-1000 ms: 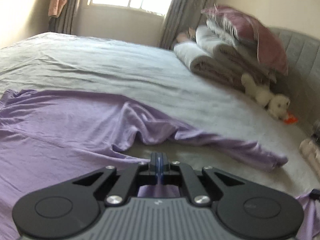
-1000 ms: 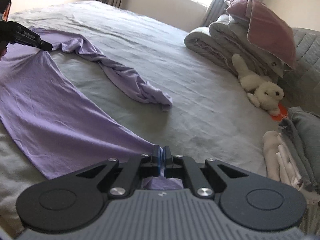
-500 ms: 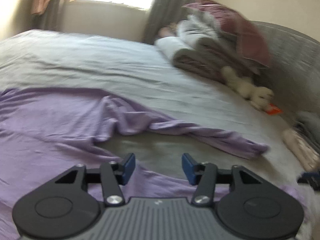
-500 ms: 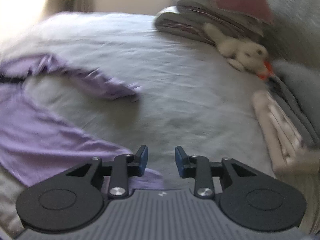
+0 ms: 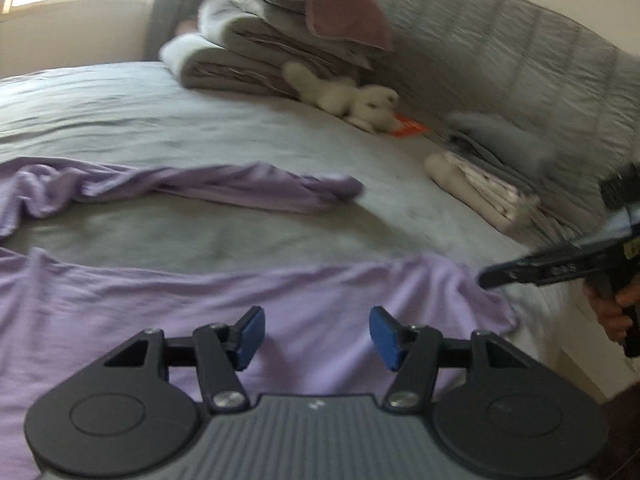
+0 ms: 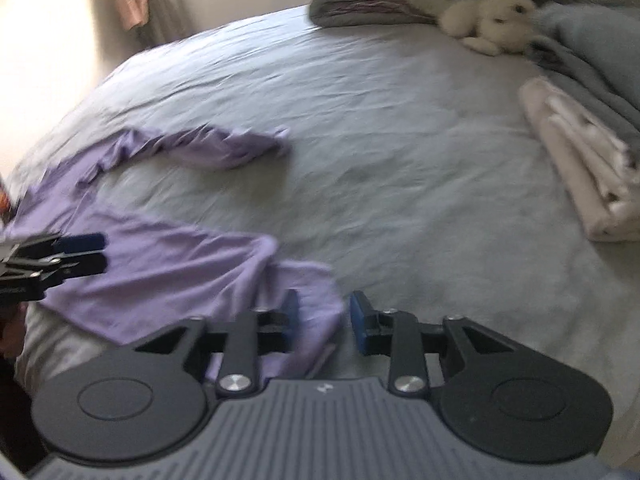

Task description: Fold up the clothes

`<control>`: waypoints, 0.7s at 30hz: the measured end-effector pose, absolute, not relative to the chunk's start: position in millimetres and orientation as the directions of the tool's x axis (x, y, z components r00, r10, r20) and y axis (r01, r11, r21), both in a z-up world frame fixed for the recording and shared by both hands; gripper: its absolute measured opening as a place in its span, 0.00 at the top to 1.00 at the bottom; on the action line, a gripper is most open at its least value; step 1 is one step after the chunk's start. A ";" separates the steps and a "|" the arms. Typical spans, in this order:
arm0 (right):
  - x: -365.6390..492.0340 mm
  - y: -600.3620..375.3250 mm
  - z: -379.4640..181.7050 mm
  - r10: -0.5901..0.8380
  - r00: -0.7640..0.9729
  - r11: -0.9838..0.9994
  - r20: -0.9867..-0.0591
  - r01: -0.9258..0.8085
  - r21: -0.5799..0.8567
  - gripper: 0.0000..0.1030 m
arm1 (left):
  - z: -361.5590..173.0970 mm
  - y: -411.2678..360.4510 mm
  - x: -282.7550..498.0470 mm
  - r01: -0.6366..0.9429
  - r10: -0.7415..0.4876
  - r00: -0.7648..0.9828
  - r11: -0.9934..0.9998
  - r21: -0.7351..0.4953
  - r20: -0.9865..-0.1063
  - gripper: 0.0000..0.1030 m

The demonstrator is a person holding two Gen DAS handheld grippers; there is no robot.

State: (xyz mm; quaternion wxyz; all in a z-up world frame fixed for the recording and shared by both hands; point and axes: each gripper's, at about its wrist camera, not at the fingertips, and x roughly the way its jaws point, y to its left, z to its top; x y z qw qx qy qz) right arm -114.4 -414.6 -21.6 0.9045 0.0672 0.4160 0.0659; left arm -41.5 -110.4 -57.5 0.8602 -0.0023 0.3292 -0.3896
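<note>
Left wrist view: the left gripper [image 5: 316,328] hangs over the purple garment [image 5: 320,288], which is spread flat along the near edge of the bed [image 5: 240,120]. Its fingers [image 5: 250,330] stand well apart with nothing clamped; cloth lies under and just ahead of them. One long sleeve [image 5: 240,184] trails toward the middle of the bed, twisted and rumpled, with a strip of bare sheet between it and the body of the garment. At the right, the right gripper [image 5: 486,280] comes in side-on, held by a hand [image 5: 612,312], its tip at the garment's bunched end near the bed's near right edge. Whether the tip touches the cloth cannot be told through the blur.

Right wrist view: the right gripper [image 6: 324,316] has its fingers [image 6: 290,312] apart and closing, with a raised fold of the purple garment [image 6: 180,256] between them. The fold lies against the left finger, and a gap shows at the right one. The left gripper [image 6: 102,254] reaches in from the left edge over the same cloth. The sleeve [image 6: 208,144] lies further up the bed [image 6: 400,160].

A stack of folded clothes [image 6: 580,168] sits by the far right edge, and a white plush toy [image 6: 480,16] lies beyond it.
</note>
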 end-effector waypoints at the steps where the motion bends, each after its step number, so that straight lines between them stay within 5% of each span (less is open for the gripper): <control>1: -115.7 -409.6 -21.6 0.163 0.640 0.986 -0.751 -0.071 0.153 0.98 | -58.7 -115.0 -43.8 0.680 -0.674 0.469 0.688 -0.253 -0.571 0.42; 6: -135.9 -402.3 -0.1 -0.028 0.678 0.999 -0.735 0.002 -0.036 0.98 | -57.4 -125.5 -50.3 0.710 -0.680 0.443 0.664 -0.235 -0.584 0.42; 9: -143.0 -418.7 2.7 -0.012 0.672 0.999 -0.741 0.046 0.026 0.97 | -55.1 -129.0 -53.9 0.726 -0.693 0.429 0.647 -0.235 -0.580 0.42; 17: -134.1 -448.2 -9.5 0.045 0.683 0.979 -0.729 0.114 0.168 0.69 | -53.3 -140.1 -64.8 0.768 -0.706 0.410 0.609 -0.198 -0.578 0.42; 21: -126.8 -439.9 -16.4 0.084 0.688 0.982 -0.721 0.064 0.176 0.68 | -52.6 -142.5 -61.1 0.763 -0.706 0.410 0.612 -0.207 -0.578 0.42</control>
